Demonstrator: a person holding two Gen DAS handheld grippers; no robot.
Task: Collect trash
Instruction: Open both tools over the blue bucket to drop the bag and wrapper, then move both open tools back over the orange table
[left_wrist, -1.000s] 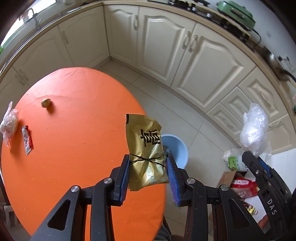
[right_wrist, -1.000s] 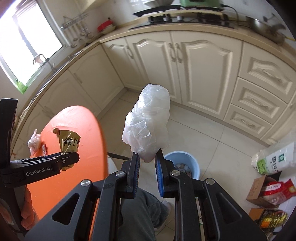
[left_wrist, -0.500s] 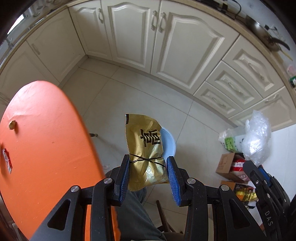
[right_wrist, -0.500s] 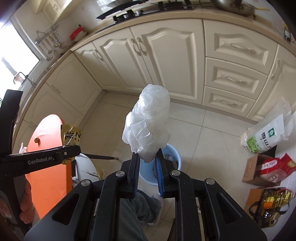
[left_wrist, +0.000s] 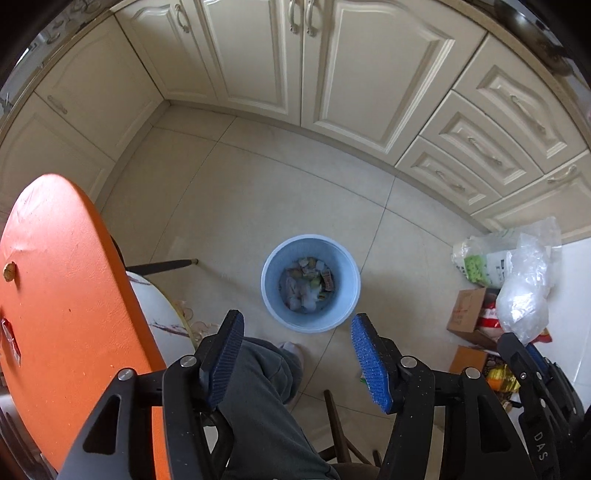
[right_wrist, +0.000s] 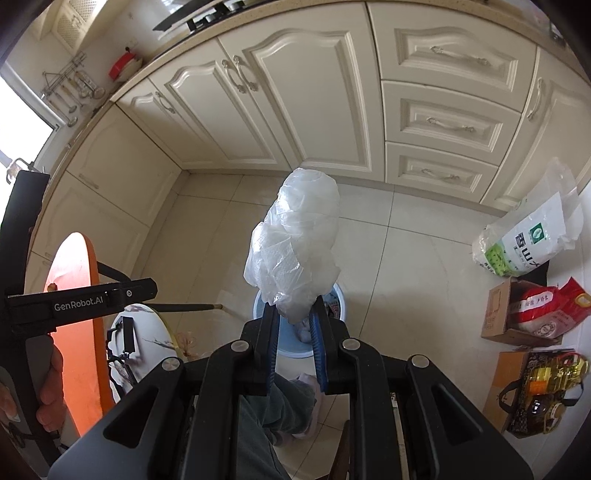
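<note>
A light blue trash bin (left_wrist: 311, 282) stands on the tiled floor with several scraps inside. My left gripper (left_wrist: 297, 356) is open and empty, held above the floor just short of the bin. My right gripper (right_wrist: 294, 334) is shut on a crumpled clear plastic bag (right_wrist: 295, 245) and holds it upright over the bin (right_wrist: 334, 295), which is mostly hidden behind the bag. The bag also shows at the right of the left wrist view (left_wrist: 526, 291). The gold snack packet is not in sight.
The orange round table (left_wrist: 55, 302) is at the left with a small nut-like scrap (left_wrist: 9, 271) and a red wrapper (left_wrist: 9, 341) on it. Cream cabinets (left_wrist: 332, 66) run along the back. A rice bag (right_wrist: 528, 240), boxes (right_wrist: 517, 317) and a bottle pack (right_wrist: 546, 391) sit on the floor at right. A person's leg (left_wrist: 266, 398) is below.
My left gripper has opened and the gold packet is gone from between its fingers. Both grippers have swung from the table toward the bin. The right gripper still holds the plastic bag.
</note>
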